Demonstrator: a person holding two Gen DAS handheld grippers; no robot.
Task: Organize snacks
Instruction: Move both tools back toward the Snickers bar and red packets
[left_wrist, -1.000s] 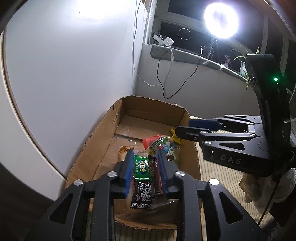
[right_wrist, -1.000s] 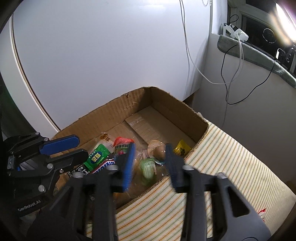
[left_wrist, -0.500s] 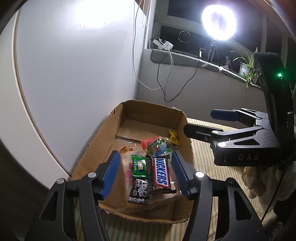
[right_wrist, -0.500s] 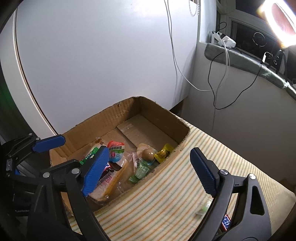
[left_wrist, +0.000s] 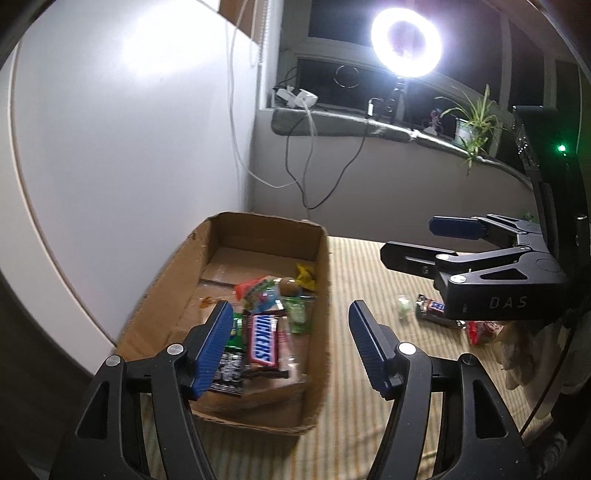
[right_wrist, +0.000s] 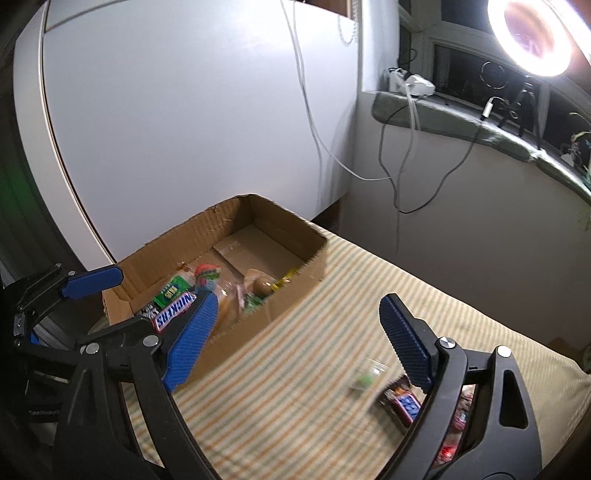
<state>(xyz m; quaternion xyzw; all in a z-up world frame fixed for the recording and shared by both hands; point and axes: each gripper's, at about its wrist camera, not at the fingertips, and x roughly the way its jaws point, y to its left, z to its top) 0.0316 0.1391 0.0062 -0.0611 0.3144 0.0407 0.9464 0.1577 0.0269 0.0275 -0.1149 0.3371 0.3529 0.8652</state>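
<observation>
both fingers (left_wrist: 223, 347) (right_wrist: 406, 339) spread wide, holding nothing, near the snack box (left_wrist: 325, 295).

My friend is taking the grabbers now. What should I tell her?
Left gripper: open, empty, above the brown cardboard box.
Right gripper: open, empty, over the striped cloth.
Done: Snickers bar, green packet and other snacks lie in the box.
Left: small green candy, dark wrapped bar and red packet on the cloth.
</observation>
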